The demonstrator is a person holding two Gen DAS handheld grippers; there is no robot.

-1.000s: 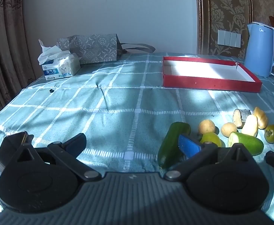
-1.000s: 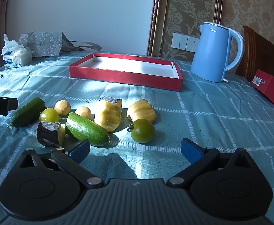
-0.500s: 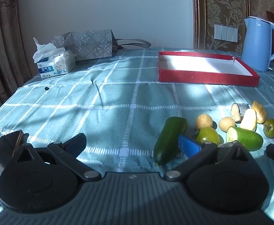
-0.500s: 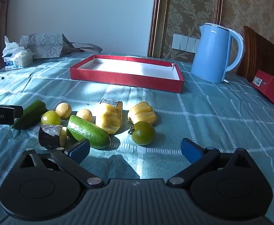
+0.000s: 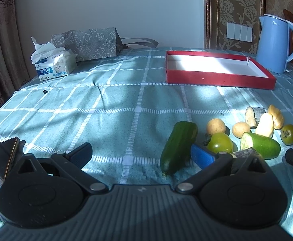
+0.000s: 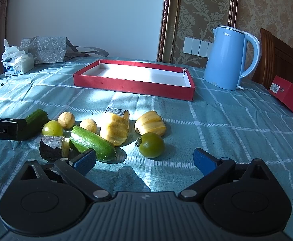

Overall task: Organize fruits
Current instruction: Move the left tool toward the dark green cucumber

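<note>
Left of the red tray (image 6: 132, 84), the left gripper (image 5: 141, 154) hangs with fingers spread and empty beside the dark cucumber (image 5: 177, 146), likely lining up a grab; fruit pile sits loose on the worktop (image 6: 216, 130) in front of the tray, none inside yet. Right gripper (image 6: 144, 158), fingers spread, empty, faces the green tomato (image 6: 151, 145). Teal checked cloth, sunlit; blue kettle (image 6: 229, 58) right of tray, patterned wallpaper behind.
</note>
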